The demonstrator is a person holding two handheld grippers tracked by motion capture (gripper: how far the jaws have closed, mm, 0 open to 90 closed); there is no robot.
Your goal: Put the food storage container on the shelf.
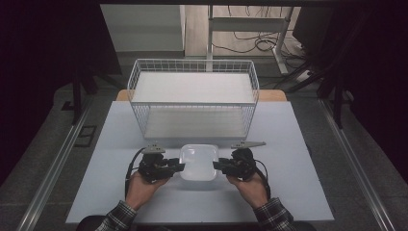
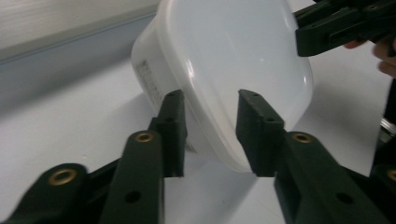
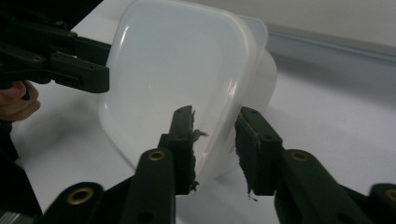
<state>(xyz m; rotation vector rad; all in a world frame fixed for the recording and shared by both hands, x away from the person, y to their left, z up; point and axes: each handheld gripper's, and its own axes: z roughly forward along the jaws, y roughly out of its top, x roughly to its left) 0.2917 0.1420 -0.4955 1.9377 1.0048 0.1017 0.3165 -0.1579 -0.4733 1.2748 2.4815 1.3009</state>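
Observation:
A white, empty plastic container (image 1: 197,161) (image 2: 233,56) (image 3: 177,70) sits on the pale table (image 1: 288,192) between both hand-held grippers. My left gripper (image 1: 182,167) (image 2: 210,126) straddles its left wall, one jaw outside and one inside, with a little space left beside the rim. My right gripper (image 1: 215,166) (image 3: 215,140) straddles the opposite wall the same way, and a gap shows between the inner pad and the wall. In each gripper view the other gripper's black jaws reach the container's far rim.
A white wire basket (image 1: 192,62) with a white floor stands just behind the container at the table's far side. Dark curtains flank the table, and metal rails run along both sides on the floor.

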